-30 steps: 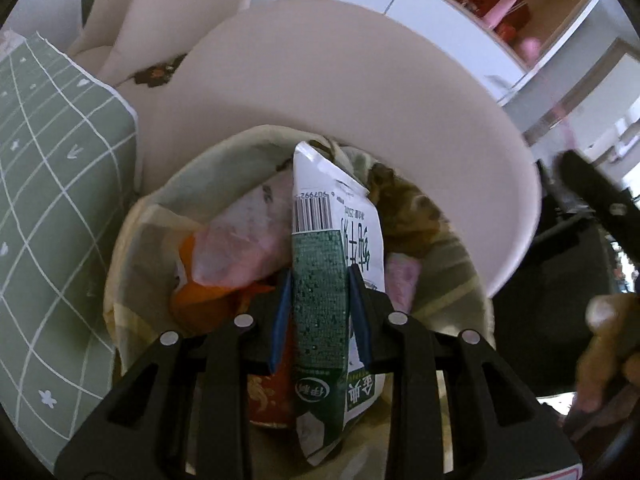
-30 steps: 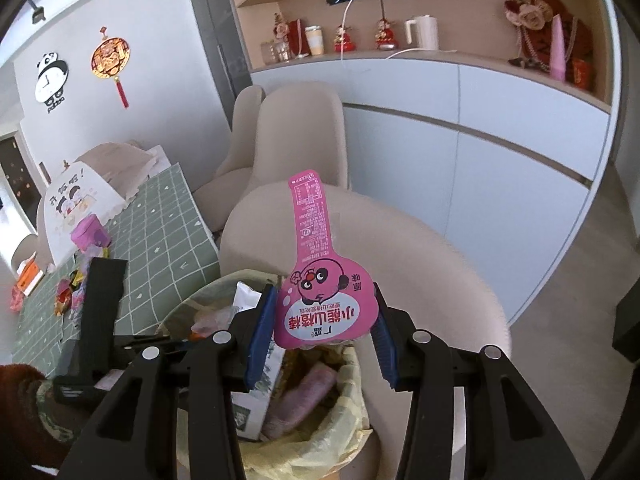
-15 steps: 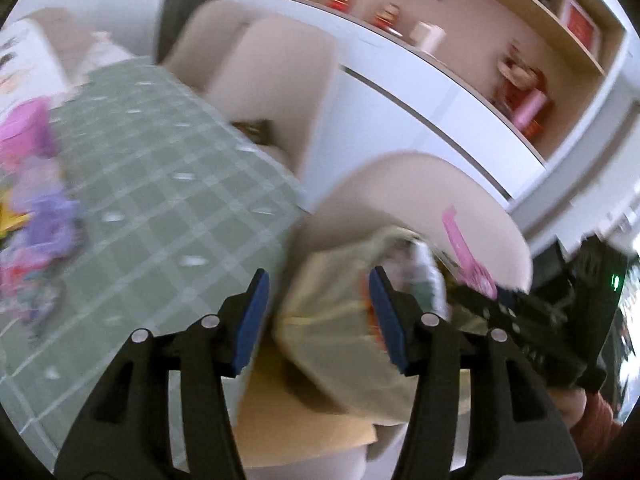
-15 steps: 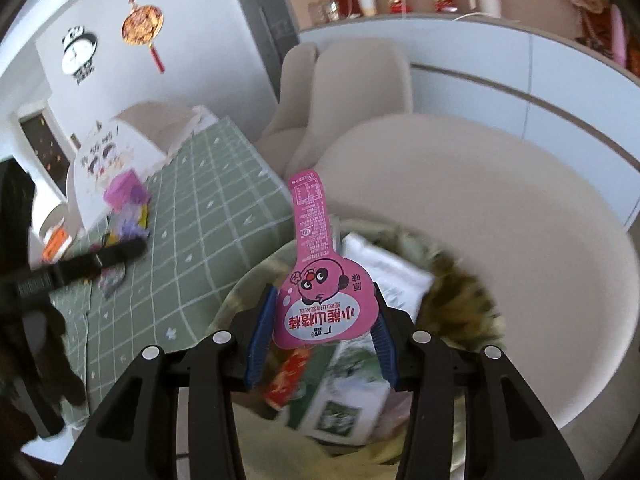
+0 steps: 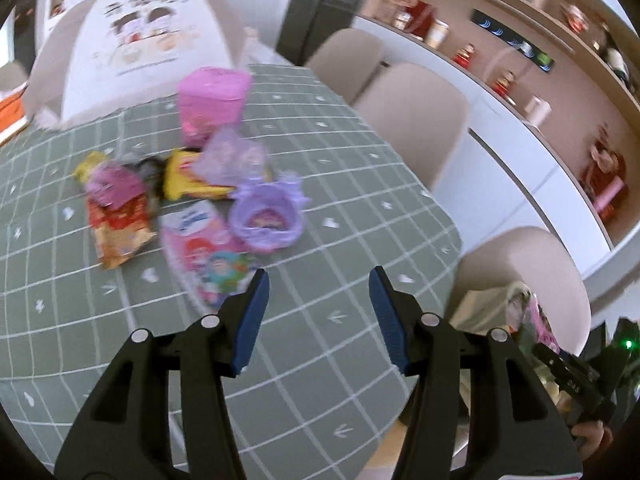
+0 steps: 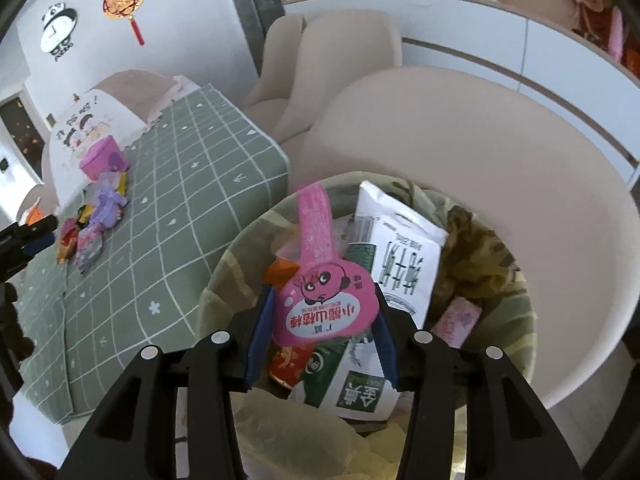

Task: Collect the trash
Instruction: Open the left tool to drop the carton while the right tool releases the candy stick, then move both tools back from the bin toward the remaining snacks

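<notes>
The pink wrapper (image 6: 325,309) sits between your right gripper (image 6: 322,334) jaws, which have just been easing apart, tab pointing up and away over the lined bin (image 6: 224,264), while your left gripper (image 5: 318,320) hangs open and empty, tilted down over the green checked tablecloth (image 5: 352,184).

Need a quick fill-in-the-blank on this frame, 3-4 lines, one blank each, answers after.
1. The right hand-held gripper holds a pink wrapper above the ____.
2. Nothing is between the fingers of the ____ hand-held gripper.
3. The tablecloth under the wrappers is ____ with white lines.
4. The milk carton lies ____ the bin.

Answers: bin; left; green; inside
</notes>
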Available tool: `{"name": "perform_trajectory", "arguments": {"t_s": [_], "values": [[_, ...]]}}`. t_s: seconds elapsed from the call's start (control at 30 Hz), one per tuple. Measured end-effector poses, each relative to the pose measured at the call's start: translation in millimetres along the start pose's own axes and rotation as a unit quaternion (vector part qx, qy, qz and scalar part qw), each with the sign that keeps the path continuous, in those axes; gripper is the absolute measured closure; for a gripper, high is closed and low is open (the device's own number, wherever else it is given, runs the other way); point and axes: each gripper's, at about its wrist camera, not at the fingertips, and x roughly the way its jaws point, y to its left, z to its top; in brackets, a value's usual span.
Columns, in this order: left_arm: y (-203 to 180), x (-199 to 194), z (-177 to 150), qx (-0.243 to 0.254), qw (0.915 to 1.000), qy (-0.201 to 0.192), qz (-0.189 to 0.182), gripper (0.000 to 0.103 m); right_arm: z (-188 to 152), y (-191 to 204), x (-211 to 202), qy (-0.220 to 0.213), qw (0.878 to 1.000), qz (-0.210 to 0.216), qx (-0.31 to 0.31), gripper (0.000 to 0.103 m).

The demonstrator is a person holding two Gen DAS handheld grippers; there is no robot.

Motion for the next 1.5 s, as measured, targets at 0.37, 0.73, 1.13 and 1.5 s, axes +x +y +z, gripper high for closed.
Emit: {"name": "perform_trajectory", "arguments": {"t_s": [0.37,0.73,1.13,1.5], "values": [[56.4,-25.1,4.3,-0.033,0.9990,-0.019,0.023,0.053,9.5,26.9,-32.2,-0.053,0.999,0.001,0.003,0.047],[146.9,-69.8,7.6,-0.087,0.9916,-0.061,0.073,0.052,42.4,136.6,-32.6,-0.109,0.986,0.098,-0.078,0.047],[217.9,-85.6,2.4,-0.116,0.9886,-0.057,0.077,0.051,49.3,262.0,21.9,-0.065,0.963,0.202,-0.165,0.047],[215.1,-20.9,30.1,-0.137,0.9905,-0.012,0.006,0.050,37.9,307.0,59.8,-0.026,0.964,0.170,-0.203,0.047]]}}
